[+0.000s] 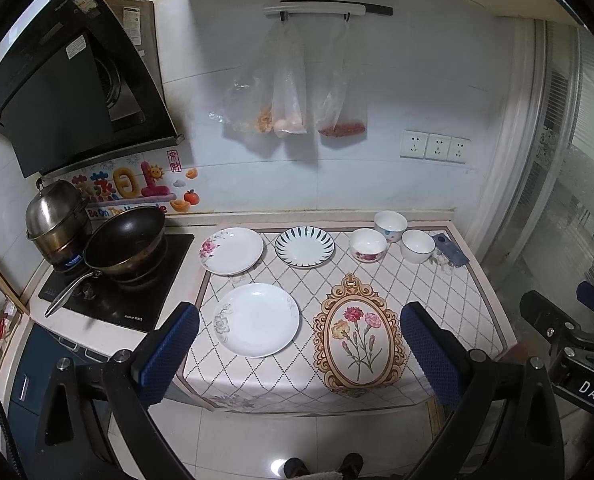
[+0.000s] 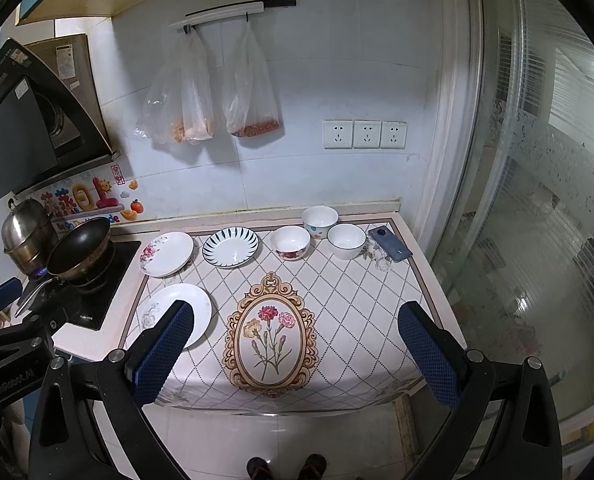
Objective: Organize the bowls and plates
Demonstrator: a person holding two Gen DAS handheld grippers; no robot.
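Both grippers hang over the counter's front edge, holding nothing: left gripper (image 1: 299, 354) has its jaws wide apart, right gripper (image 2: 295, 354) likewise spread. Landmark is the flower print (image 1: 357, 334) on the tablecloth (image 1: 449, 292). Just left of it sits a white plate (image 1: 256, 319). Behind the print, at the back of the cloth, a row: pink-flower plate (image 1: 233, 251) far left, blue-striped plate (image 1: 304, 247), then rose bowl (image 1: 367, 244), dotted bowl (image 1: 390, 226) and plain white bowl (image 1: 417, 246) bunched close together. A phone (image 1: 449, 249) lies beyond the bowls, right. A wok (image 1: 125, 240) sits on the stove, well left.
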